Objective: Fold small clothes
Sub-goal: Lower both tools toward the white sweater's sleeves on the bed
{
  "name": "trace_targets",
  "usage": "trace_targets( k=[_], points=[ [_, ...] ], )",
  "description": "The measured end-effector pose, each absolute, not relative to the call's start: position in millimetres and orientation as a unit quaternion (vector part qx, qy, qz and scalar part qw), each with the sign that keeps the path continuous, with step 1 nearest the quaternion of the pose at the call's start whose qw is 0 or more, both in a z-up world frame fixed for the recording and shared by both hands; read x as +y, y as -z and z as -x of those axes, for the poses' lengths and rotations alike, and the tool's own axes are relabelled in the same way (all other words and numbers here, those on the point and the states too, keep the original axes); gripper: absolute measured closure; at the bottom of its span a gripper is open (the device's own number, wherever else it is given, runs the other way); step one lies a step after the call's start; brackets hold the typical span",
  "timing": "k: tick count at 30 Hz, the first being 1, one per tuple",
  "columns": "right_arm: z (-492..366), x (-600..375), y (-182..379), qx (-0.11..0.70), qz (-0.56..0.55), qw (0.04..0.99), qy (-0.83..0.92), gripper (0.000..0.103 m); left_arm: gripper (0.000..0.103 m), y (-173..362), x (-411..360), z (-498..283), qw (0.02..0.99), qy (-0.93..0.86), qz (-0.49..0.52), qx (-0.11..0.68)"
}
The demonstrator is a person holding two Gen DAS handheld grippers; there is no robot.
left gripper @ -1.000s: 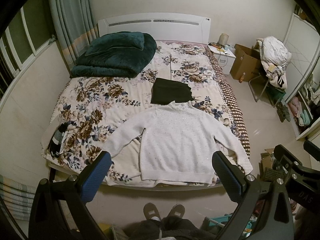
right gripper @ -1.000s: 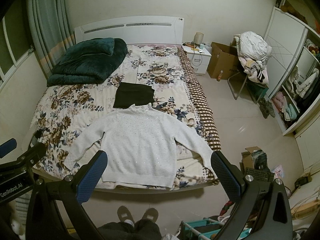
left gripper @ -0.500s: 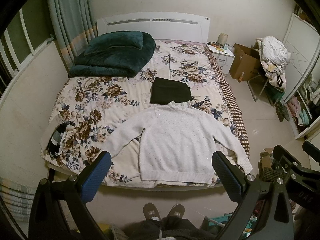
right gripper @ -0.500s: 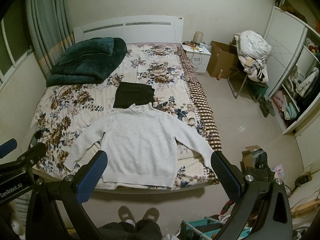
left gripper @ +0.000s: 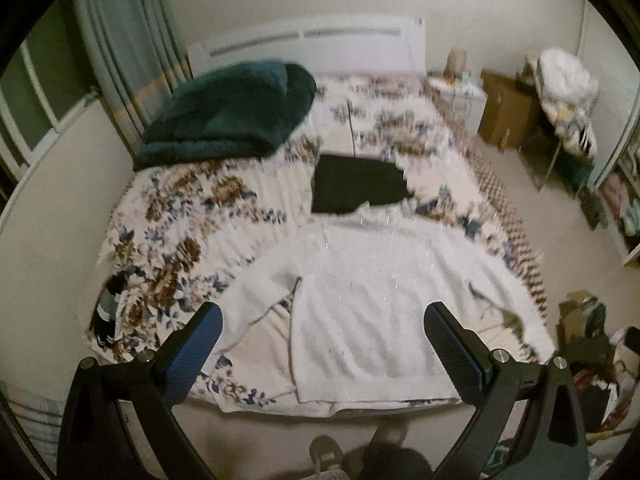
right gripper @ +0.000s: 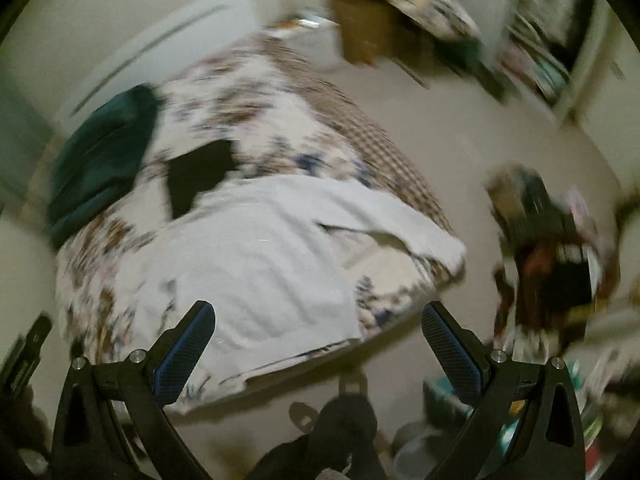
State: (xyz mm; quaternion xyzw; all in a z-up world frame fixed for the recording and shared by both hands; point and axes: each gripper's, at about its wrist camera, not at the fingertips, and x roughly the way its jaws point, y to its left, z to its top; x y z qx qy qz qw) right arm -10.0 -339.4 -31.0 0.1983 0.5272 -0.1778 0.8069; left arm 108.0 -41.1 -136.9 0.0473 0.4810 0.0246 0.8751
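A white knitted sweater (left gripper: 372,292) lies flat at the foot of the floral bed (left gripper: 192,216), sleeves spread to both sides. Behind its collar sits a folded black garment (left gripper: 356,188). My left gripper (left gripper: 322,336) hangs open above the sweater's hem, nothing between its blue pads. The right wrist view is blurred and tilted: the sweater (right gripper: 260,256) fills the middle, its right sleeve (right gripper: 420,236) draped at the bed corner. My right gripper (right gripper: 318,332) is open over the sweater's lower right edge, empty.
A dark green blanket (left gripper: 232,116) is piled at the bed's far left. A striped item (left gripper: 106,312) lies at the left bed edge. Nightstand, cardboard box (left gripper: 506,114) and a chair with clothes (left gripper: 568,80) stand right. Clutter (right gripper: 556,256) covers the floor right. The person's feet (left gripper: 326,456) stand below.
Both grippers have moved forward and down toward the sweater, which now looks larger. The right gripper has swung and tilted sharply, blurring its view. Both stay open.
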Motion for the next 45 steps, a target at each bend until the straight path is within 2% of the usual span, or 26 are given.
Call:
trace_targets(
  k=[6, 9, 14, 18, 20, 23, 25, 26, 27, 32, 38, 42, 45],
  points=[
    [11.6, -487.2, 178.8, 0.540, -0.341, 0.719, 0.275, 0.000, 0.000, 234.2, -75.1, -163.3, 0.847, -0.040, -0.065, 0.525],
    [11.1, -557.7, 275.5, 0.537, -0.403, 0.670, 0.316, 0.000, 0.000, 281.6, -94.8, -191.9, 0.833, -0.047, -0.072, 0.547],
    [13.7, -636.5, 410.1, 0.520, -0.454, 0.612, 0.386, 0.004, 0.000, 364.2, -126.1, -236.2, 0.810, -0.044, -0.075, 0.580],
    [8.5, -683.1, 490.8, 0.503, -0.478, 0.587, 0.418, 0.008, 0.000, 419.8, -138.3, -260.5, 0.806, -0.057, -0.083, 0.583],
    [3.8, -700.0, 527.9, 0.497, -0.489, 0.573, 0.431, 0.012, 0.000, 443.3, -142.7, -270.5, 0.800, -0.064, -0.085, 0.591],
    [-6.0, -718.8, 569.2, 0.481, -0.510, 0.564, 0.436, 0.032, 0.000, 480.6, -148.8, -284.1, 0.789, -0.064, -0.084, 0.606],
    [-16.3, -720.8, 574.7, 0.477, -0.490, 0.581, 0.442, 0.066, 0.000, 494.8, -152.4, -288.0, 0.786, -0.058, -0.090, 0.610],
    [-19.0, -719.2, 571.1, 0.479, -0.472, 0.588, 0.450, 0.077, 0.000, 498.9, -154.8, -290.7, 0.786, -0.056, -0.092, 0.609],
    [-25.1, -716.5, 566.4, 0.476, -0.450, 0.600, 0.460, 0.098, 0.000, 503.8, -154.9, -291.7, 0.785, -0.051, -0.093, 0.610],
    [-43.0, -709.5, 526.1, 0.460, -0.395, 0.636, 0.478, 0.098, 0.000, 514.1, -147.7, -300.8, 0.781, -0.046, -0.088, 0.616],
    [-109.5, -665.7, 420.9, 0.434, -0.340, 0.729, 0.406, 0.098, 0.000, 501.8, -101.3, -303.7, 0.783, -0.069, -0.045, 0.617],
    [-198.8, -586.8, 357.5, 0.435, -0.297, 0.798, 0.292, 0.098, 0.000, 492.2, -48.0, -303.9, 0.785, -0.099, -0.015, 0.612],
    [-277.7, -491.0, 336.4, 0.454, -0.264, 0.832, 0.180, 0.098, 0.000, 486.5, -4.6, -300.7, 0.785, -0.128, 0.005, 0.606]
  ],
)
